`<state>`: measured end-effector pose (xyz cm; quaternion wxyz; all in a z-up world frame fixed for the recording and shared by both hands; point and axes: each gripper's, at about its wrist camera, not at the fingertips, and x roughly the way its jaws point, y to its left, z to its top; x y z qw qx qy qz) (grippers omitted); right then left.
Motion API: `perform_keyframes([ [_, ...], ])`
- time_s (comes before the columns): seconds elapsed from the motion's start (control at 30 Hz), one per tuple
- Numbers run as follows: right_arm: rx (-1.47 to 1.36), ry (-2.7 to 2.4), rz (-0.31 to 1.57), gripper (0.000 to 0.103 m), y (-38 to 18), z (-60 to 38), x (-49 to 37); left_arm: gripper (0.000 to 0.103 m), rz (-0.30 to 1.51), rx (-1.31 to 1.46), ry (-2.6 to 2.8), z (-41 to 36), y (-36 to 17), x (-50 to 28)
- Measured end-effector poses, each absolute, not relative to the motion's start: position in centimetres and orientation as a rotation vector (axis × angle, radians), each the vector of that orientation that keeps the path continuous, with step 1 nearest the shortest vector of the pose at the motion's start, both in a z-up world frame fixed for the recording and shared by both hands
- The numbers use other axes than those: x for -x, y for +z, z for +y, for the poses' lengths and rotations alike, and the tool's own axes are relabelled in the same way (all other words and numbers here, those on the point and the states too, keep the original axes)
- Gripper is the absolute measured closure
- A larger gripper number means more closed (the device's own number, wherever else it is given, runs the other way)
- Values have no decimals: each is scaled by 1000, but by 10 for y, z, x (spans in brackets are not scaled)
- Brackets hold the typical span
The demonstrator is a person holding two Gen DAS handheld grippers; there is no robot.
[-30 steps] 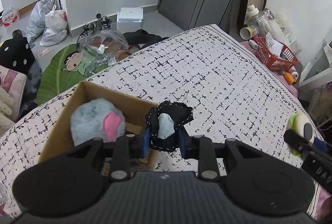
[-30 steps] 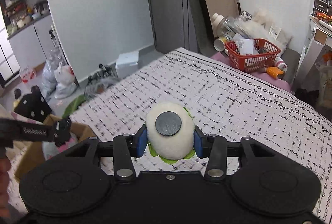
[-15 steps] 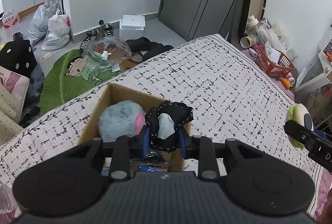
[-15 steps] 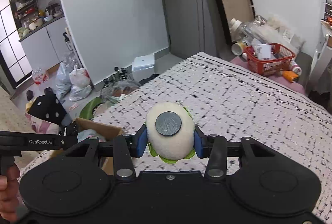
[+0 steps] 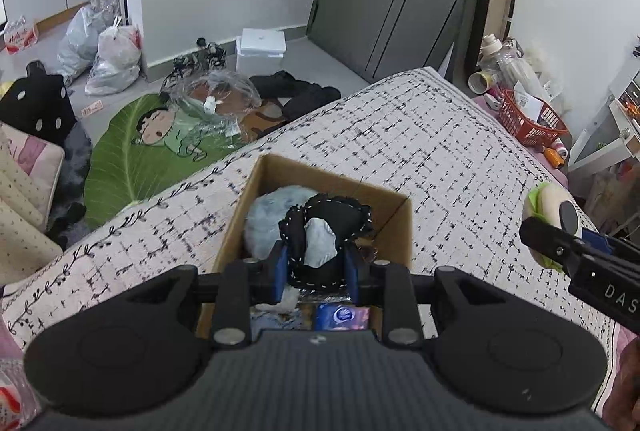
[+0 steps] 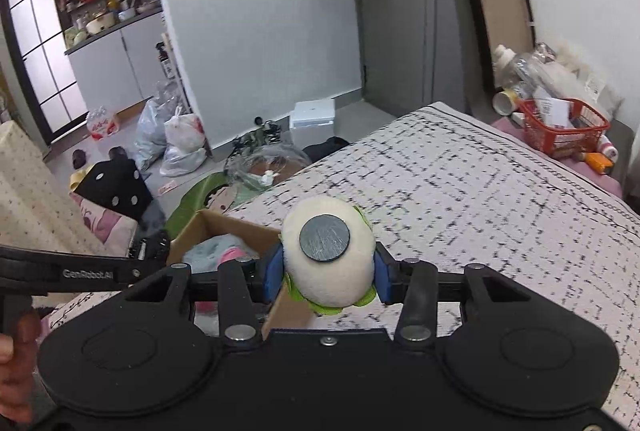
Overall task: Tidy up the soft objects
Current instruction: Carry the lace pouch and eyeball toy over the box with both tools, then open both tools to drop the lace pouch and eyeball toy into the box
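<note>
Left gripper [image 5: 316, 273] is gripping the black stitched plush [image 5: 326, 231] above the cardboard box [image 5: 394, 231] on the bed [image 5: 440, 151]; right gripper [image 6: 326, 277] is clamping the cream plush [image 6: 326, 273] beside it. Judged next: opening the left fingers to release.

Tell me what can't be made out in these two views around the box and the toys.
- Cardboard box floor, left wrist view: hidden by the black stitched toy and left gripper.
- Blue packet label: cut off by the gripper body.
- Cream plush toy, right wrist view: underside hidden by right gripper.
</note>
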<state>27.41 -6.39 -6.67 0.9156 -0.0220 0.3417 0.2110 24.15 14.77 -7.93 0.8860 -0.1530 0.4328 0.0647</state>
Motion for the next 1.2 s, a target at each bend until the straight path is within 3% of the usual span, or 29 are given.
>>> perform_keyframes([
  [0.43, 84, 512, 734, 59, -79, -14, -271, 72, 1000, 403, 147, 183, -117, -232],
  [0.5, 80, 524, 752, 59, -83, -8, -272, 61, 1019, 405, 155, 187, -120, -232],
  [0.73, 17, 568, 840, 59, -91, 2, -273, 43, 1044, 382, 150, 189, -116, -236],
  [1.07, -47, 561, 915, 58, -99, 1, -276, 41, 1024, 389, 155, 199, -109, -234],
  [1.2, -65, 579, 956, 49, -103, 5, -275, 41, 1021, 384, 161, 201, -105, -233],
])
